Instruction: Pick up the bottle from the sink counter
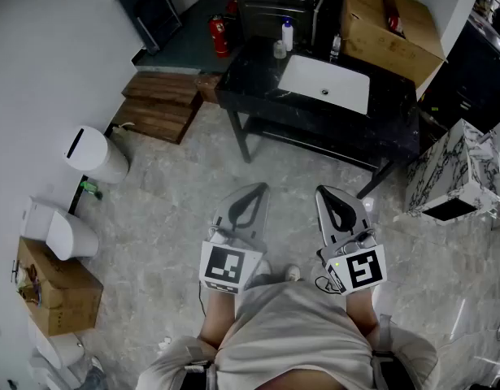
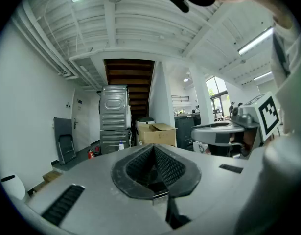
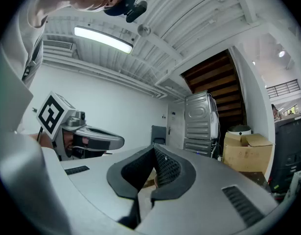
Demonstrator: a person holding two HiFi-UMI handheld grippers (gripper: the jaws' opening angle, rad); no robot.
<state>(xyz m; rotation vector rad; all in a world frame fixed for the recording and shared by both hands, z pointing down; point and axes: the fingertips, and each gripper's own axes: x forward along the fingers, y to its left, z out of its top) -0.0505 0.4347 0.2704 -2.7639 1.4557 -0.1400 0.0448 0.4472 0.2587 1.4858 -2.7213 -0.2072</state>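
Jaws closed, left hand-held gripper (image 1: 262,188) hovers beside right hand-held gripper (image 1: 320,191).

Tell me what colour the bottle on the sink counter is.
White body with a blue cap. The bottle shows best in the head view.

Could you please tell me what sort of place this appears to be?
Probably a mock bathroom corner inside a storeroom or workshop: a black counter with a white basin, a large cardboard box beside it, and a red fire extinguisher.
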